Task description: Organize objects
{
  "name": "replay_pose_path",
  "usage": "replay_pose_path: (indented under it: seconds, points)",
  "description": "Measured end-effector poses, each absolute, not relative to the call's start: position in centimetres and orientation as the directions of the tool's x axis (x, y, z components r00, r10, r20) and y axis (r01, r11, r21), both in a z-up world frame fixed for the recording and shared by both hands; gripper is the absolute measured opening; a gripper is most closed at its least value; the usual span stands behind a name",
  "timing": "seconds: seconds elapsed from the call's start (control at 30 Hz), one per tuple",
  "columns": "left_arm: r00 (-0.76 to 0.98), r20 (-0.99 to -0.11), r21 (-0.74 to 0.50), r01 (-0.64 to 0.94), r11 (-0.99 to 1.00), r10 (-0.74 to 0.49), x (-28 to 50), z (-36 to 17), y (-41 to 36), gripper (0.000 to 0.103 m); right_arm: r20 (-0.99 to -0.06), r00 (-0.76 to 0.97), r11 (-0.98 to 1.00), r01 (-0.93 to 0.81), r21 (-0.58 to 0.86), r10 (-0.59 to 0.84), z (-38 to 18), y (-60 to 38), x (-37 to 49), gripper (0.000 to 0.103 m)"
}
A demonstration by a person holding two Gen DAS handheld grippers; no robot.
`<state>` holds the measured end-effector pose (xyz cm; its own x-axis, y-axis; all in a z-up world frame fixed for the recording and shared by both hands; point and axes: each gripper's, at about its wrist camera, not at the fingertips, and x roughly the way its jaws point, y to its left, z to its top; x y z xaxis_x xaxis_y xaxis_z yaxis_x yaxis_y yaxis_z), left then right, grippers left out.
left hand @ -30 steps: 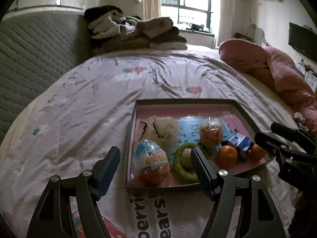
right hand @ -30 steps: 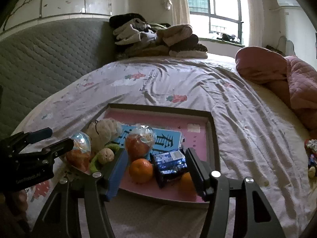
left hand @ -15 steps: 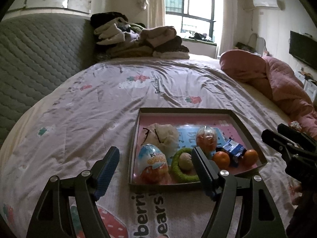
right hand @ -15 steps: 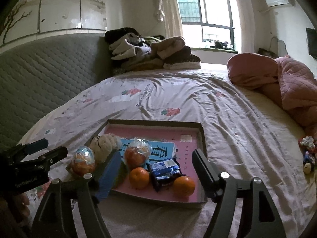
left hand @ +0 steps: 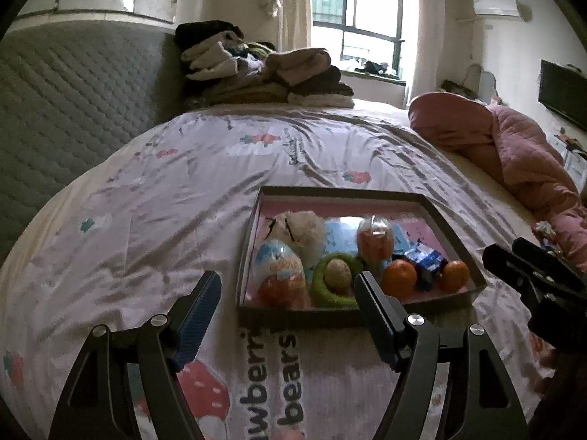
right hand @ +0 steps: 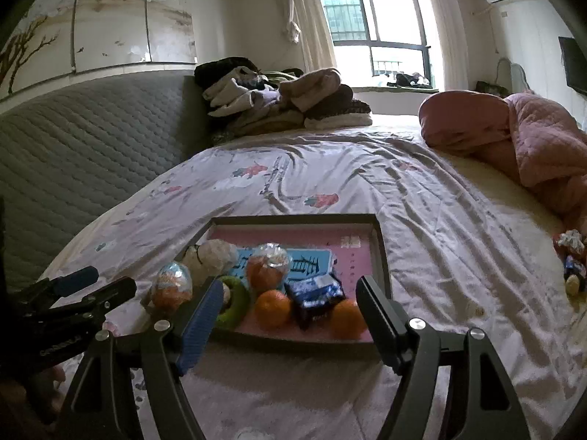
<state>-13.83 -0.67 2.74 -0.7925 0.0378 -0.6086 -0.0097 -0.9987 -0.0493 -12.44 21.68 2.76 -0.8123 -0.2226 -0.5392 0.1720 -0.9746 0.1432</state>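
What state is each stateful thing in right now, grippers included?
left gripper: open, empty, short of the tray.
right gripper: open, empty.
tray: flat on the bed, uncovered.
chocolate egg: wrapped, lying in the tray.
bagged orange: sealed in clear plastic.
blue snack pack: unopened, between two loose oranges.
green ring: flat, a small ball inside.
curtain: drawn aside.
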Motion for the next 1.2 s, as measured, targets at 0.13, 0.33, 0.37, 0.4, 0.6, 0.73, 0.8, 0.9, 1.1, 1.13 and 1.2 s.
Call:
replay_pose_path:
  seconds: [0.13,0.33,0.37,0.4,0.6,0.73,0.8,0.9,1.1,1.13,1.2]
  points:
    - [-0.781,-0.624,-0.041,0.000,-0.999,0.026,-12.9,1.9,-0.6,0.076,-0.548,-0.805,-0.973,0.171,0.155,-0.229,2.1,21.3,-11.5,0.074]
    - [-0.773,-0.634,-0.023,0.009,-1.000,0.008,-11.2,1.0,-0.4,0.076,-0.569,-0.790,-0.973,0.163,0.163,-0.228,0.9,20.8,-10.1,0.074]
    - [-0.771,-0.637,-0.017,0.010,-1.000,0.003,-11.1,0.8,-0.2,0.076,-0.574,-0.786,-0.973,0.160,0.165,-0.227,0.6,20.7,-9.9,0.074]
    - [-0.768,-0.641,-0.007,0.013,-1.000,-0.006,-10.9,0.6,-0.1,0.076,-0.577,-0.785,-0.973,0.159,0.167,-0.227,0.4,20.6,-9.6,0.074]
    - [-0.758,-0.653,0.002,0.011,-1.000,-0.009,-9.8,-0.3,0.1,0.076,-0.593,-0.777,-0.977,0.145,0.159,-0.211,-0.7,20.1,-8.6,0.074]
    - [-0.756,-0.655,0.014,0.013,-1.000,-0.019,-9.2,-0.7,0.3,0.076,-0.607,-0.769,-0.979,0.137,0.148,-0.199,-1.4,19.9,-8.2,0.074]
    - [-0.752,-0.659,0.017,0.012,-1.000,-0.021,-9.1,-0.9,0.4,0.076,-0.612,-0.765,-0.980,0.137,0.147,-0.199,-1.7,19.8,-8.0,0.074]
    - [-0.750,-0.662,0.012,0.011,-1.000,-0.016,-8.9,-1.1,0.4,0.076,-0.619,-0.761,-0.981,0.133,0.142,-0.193,-2.1,19.7,-7.8,0.074]
    - [-0.746,-0.666,0.013,0.012,-1.000,-0.018,-8.8,-1.5,0.5,0.076,-0.635,-0.750,-0.983,0.124,0.139,-0.184,-2.8,19.8,-7.5,0.074]
    - [-0.745,-0.667,0.012,0.012,-1.000,-0.017,-8.7,-1.5,0.5,0.076,-0.636,-0.750,-0.983,0.123,0.137,-0.183,-2.8,19.8,-7.4,0.074]
    - [-0.743,-0.669,0.011,0.011,-1.000,-0.015,-8.7,-1.7,0.5,0.076,-0.641,-0.746,-0.983,0.124,0.136,-0.182,-2.9,19.8,-7.5,0.074]
